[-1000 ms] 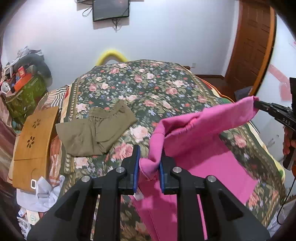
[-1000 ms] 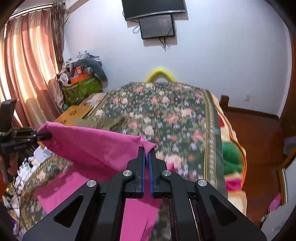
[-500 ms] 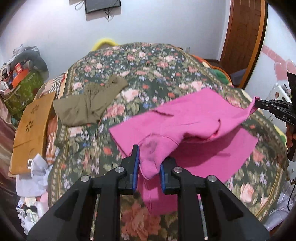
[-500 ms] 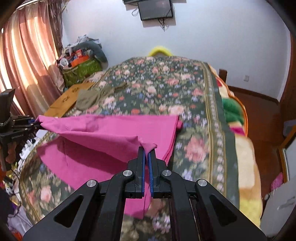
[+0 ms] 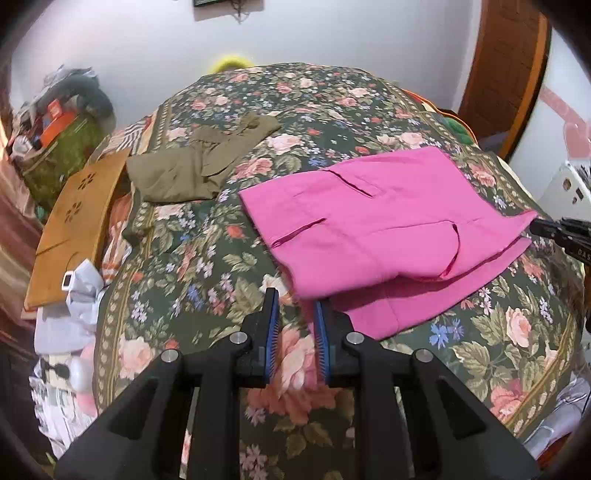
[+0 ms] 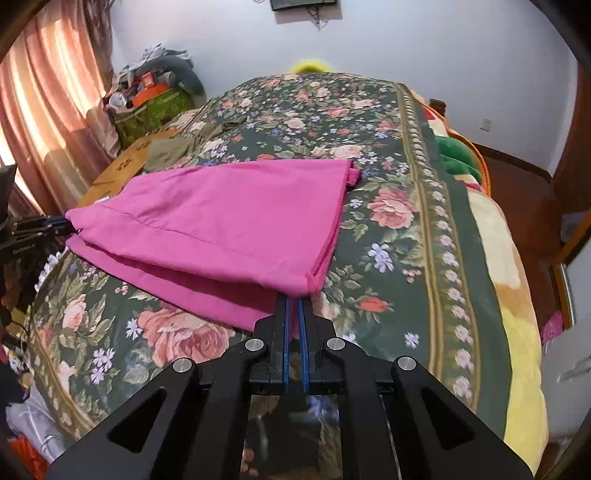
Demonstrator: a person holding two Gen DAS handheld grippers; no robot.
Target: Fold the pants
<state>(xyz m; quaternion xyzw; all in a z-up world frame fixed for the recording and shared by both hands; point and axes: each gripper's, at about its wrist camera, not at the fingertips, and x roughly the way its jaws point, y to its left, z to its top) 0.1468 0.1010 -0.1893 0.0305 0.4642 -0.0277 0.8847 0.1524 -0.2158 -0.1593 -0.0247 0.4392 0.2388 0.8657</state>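
Fisheye lens is bending both views, so the far edge of the bed (image 5: 332, 122) is curving away, and the wall screen (image 6: 303, 3) is being cut off at the top of each frame. The pile of bags and clothes (image 6: 155, 88) by the curtain (image 6: 48, 92) is too jumbled to sort out. The pink pants (image 5: 376, 221) are lying on the floral bedspread toward the near edge of the bed, doubled over so that an upper layer is sitting on a lower one, whose edge is peeking out along the near side. From the left wrist view two slit pockets are showing on the top layer. The left gripper (image 5: 295, 314) is standing with its jaws apart just at the near corner of the pants; a bit of pink is showing at the right pad, but whether cloth is lying between the pads is hard to make out. The right gripper (image 6: 293, 306) is pinching the near corner of the folded pants, blue pads nearly together on the hem. A second olive garment (image 5: 199, 162) is lying folded near the left edge of the bed, well apart from the pink one, with a wooden board (image 5: 74, 221) just beside it, its lower end hidden under white cloth (image 5: 74, 295).
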